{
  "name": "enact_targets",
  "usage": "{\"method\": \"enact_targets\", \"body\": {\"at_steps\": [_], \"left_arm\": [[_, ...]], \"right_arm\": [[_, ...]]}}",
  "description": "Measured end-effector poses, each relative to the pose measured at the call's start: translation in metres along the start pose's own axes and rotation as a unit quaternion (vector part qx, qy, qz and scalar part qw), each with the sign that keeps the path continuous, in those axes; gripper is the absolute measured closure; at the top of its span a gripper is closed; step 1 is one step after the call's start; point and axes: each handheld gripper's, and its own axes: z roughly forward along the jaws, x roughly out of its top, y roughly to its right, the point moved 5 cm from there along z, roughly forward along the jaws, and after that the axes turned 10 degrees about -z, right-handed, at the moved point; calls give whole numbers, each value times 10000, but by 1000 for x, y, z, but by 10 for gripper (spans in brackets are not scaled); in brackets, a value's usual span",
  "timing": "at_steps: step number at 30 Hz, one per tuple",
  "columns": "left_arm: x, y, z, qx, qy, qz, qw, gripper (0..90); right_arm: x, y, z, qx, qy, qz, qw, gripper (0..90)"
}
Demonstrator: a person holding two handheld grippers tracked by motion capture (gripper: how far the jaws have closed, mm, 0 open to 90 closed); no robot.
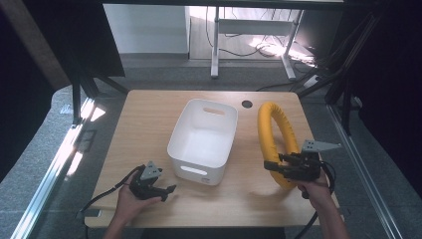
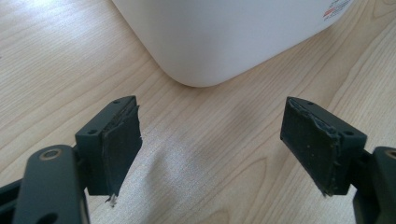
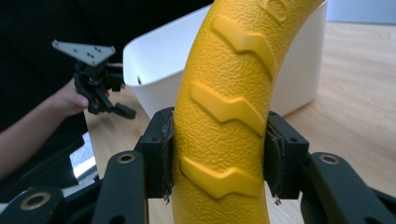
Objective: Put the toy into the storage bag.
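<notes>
A yellow ring with a raised tread pattern (image 1: 271,129) stands tilted on its edge at the right of the table. My right gripper (image 1: 277,164) is shut on its near part; in the right gripper view both pads press the yellow ring (image 3: 224,112) from either side. A white plastic bin (image 1: 203,140) with cut-out handles sits at the table's middle. My left gripper (image 1: 166,191) rests low near the front left, open, with nothing between its fingers. In the left gripper view the left gripper (image 2: 212,144) points at a rounded corner of the bin (image 2: 224,37).
The wooden table (image 1: 144,119) has a round cable hole (image 1: 247,104) at its back edge. Bare wood lies left of the bin and along the front. Dark frame posts stand at both sides, and a white desk frame (image 1: 215,45) stands behind on the floor.
</notes>
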Motion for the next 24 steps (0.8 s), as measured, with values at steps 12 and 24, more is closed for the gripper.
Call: {"method": "enact_targets", "body": {"at_steps": [12, 24], "left_arm": [[0, 0, 1, -2, -1, -13, 10000, 202], [0, 0, 1, 0, 4, -25, 10000, 202]], "right_arm": [[10, -5, -3, 14, 387, -62, 9992, 514], [18, -11, 5, -50, 472, -233, 9986, 513]]}}
